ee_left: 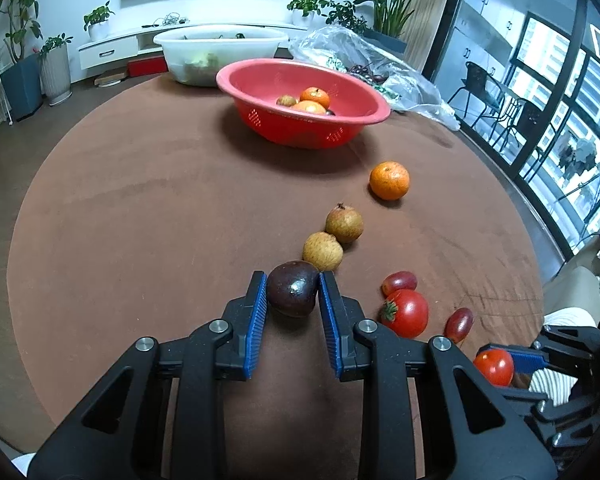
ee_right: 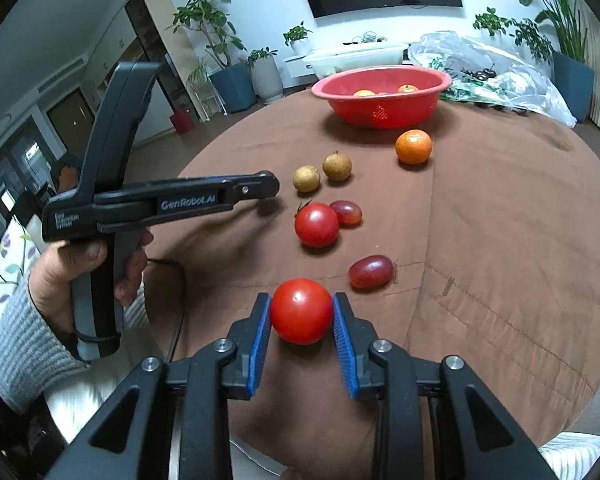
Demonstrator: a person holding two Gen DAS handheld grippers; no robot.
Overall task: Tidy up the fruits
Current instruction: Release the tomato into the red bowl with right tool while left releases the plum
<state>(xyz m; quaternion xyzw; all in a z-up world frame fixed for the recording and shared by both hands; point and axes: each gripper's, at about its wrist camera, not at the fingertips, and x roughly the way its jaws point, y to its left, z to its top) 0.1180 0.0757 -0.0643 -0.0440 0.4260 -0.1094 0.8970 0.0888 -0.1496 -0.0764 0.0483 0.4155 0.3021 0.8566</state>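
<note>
My left gripper (ee_left: 293,286) is shut on a dark purple fruit (ee_left: 292,294), held just above the brown table. My right gripper (ee_right: 301,304) is shut on a red tomato (ee_right: 301,311), also seen in the left wrist view (ee_left: 495,366). On the table lie another tomato (ee_right: 316,224), two red grapes (ee_right: 370,271) (ee_right: 346,212), two brown longans (ee_right: 306,178) (ee_right: 337,166) and an orange (ee_right: 413,146). A red basket (ee_left: 260,80) at the far side holds oranges (ee_left: 315,97) and small fruits.
A white tub (ee_left: 172,42) stands behind the basket. A clear plastic bag (ee_left: 412,80) with dark fruit lies to its right. The round table (ee_left: 120,220) has a brown cloth. Plants and a TV stand line the far wall.
</note>
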